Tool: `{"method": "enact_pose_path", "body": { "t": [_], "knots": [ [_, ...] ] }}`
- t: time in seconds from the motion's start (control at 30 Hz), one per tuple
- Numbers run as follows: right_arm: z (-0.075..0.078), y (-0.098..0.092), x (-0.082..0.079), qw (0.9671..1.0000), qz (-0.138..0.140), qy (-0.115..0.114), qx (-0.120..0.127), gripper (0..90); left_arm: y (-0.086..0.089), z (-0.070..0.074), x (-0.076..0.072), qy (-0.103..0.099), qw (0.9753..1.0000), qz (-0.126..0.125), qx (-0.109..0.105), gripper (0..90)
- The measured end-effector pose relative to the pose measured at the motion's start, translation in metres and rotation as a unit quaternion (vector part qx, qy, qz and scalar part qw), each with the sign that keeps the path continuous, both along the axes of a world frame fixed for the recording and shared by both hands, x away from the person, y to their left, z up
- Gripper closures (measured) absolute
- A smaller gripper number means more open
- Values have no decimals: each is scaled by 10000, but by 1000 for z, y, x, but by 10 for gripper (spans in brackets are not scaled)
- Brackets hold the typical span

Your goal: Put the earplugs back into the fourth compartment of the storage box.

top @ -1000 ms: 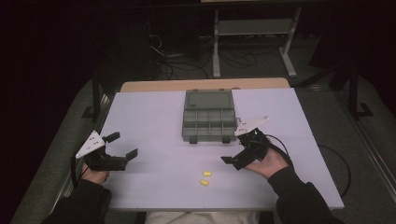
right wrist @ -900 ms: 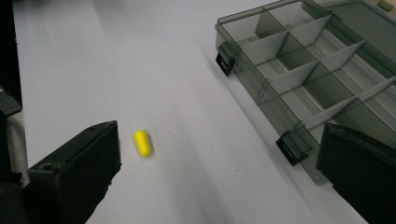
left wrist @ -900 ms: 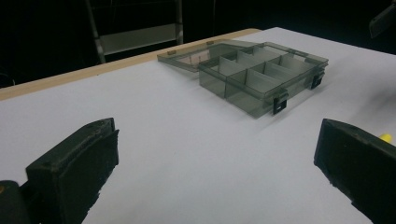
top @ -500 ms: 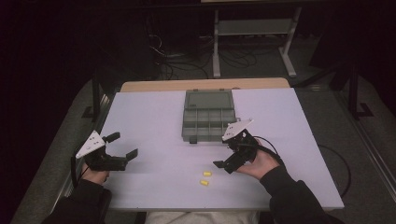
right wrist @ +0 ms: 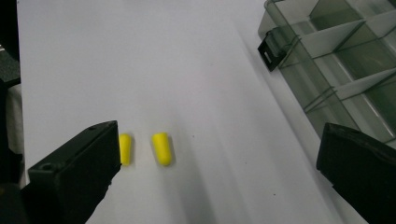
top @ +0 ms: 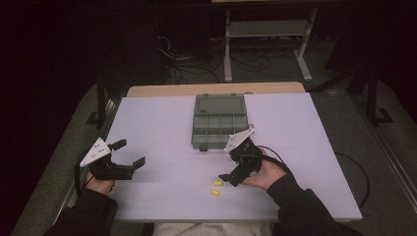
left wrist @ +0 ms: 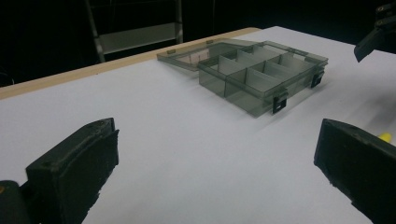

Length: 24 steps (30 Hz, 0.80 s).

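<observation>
Two yellow earplugs point(top: 218, 183) point(top: 214, 192) lie side by side on the white table near its front middle. My right gripper point(top: 230, 178) hovers just right of them, open and holding nothing. In the right gripper view one earplug point(right wrist: 162, 148) lies between the wide jaws, and the other earplug point(right wrist: 125, 149) is half behind the left jaw. My left gripper point(top: 130, 153) rests open at the front left, nothing between its fingers. A grey clear compartment box point(top: 219, 125) stands open at the table's middle, its lid folded back.
The box point(left wrist: 261, 74) has several empty compartments and black latches on its near side. The white table top point(top: 162, 123) lies on a wooden board. A metal stand point(top: 265, 29) and cables sit on the dark floor behind. The person's forearms enter from the bottom.
My right gripper has moved left and toward the front edge, from beside the box down to the earplugs. The left gripper has stayed put.
</observation>
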State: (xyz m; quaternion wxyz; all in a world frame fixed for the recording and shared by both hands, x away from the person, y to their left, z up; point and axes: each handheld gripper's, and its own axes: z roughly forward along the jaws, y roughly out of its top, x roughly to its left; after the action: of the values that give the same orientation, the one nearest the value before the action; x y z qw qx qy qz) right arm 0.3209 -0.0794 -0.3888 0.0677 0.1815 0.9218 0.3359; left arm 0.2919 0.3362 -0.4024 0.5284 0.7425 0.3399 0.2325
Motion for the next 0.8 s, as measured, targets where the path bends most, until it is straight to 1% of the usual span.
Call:
{"method": "enact_pose_path", "body": {
  "t": [0.17, 0.27, 0.3, 0.33, 0.4, 0.47, 0.5, 0.53, 0.6, 0.63, 0.73, 0.8],
  "knots": [
    [-4, 5, 1, 9999, 101, 37, -88, 0, 0, 0, 0, 5, 10000, -4, 6, 0],
    [-8, 11, 1, 9996, 157, 77, -206, 0, 0, 0, 0, 6, 10000, -6, 7, 0],
    [-8, 11, 1, 9996, 157, 77, -206, 0, 0, 0, 0, 6, 10000, -9, 9, 0],
    [-11, 14, 1, 9994, 209, 80, -272, 0, 0, 0, 0, 6, 10000, -10, 9, 0],
    [-12, 16, 1, 9993, 226, 98, -295, 0, 0, 0, 0, 7, 10000, -11, 7, 0],
    [-15, 19, 0, 9988, 259, 120, -386, 0, 0, 0, 0, 6, 10000, -17, 13, 0],
    [-17, 21, 0, 9985, 294, 158, -430, 17, 0, 0, 0, 9, 10000, -15, 7, 0],
    [-20, 23, -1, 9979, 388, 224, -477, 57, 0, 0, 0, 6, 10000, -18, 11, 0],
    [-21, 25, 0, 9975, 441, 221, -504, 60, 0, 0, 0, 9, 10000, -24, 12, 0],
    [-23, 26, 0, 9972, 426, 262, -556, 69, 0, 0, 0, 8, 10000, -26, 11, 0],
    [-27, 30, -1, 9959, 514, 366, -643, 132, 0, 0, 0, 9, 10000, -34, 15, 0],
    [-30, 33, -1, 9951, 574, 397, -707, 150, 0, 0, 0, 14, 10000, -32, 9, 0]
  ]
}}
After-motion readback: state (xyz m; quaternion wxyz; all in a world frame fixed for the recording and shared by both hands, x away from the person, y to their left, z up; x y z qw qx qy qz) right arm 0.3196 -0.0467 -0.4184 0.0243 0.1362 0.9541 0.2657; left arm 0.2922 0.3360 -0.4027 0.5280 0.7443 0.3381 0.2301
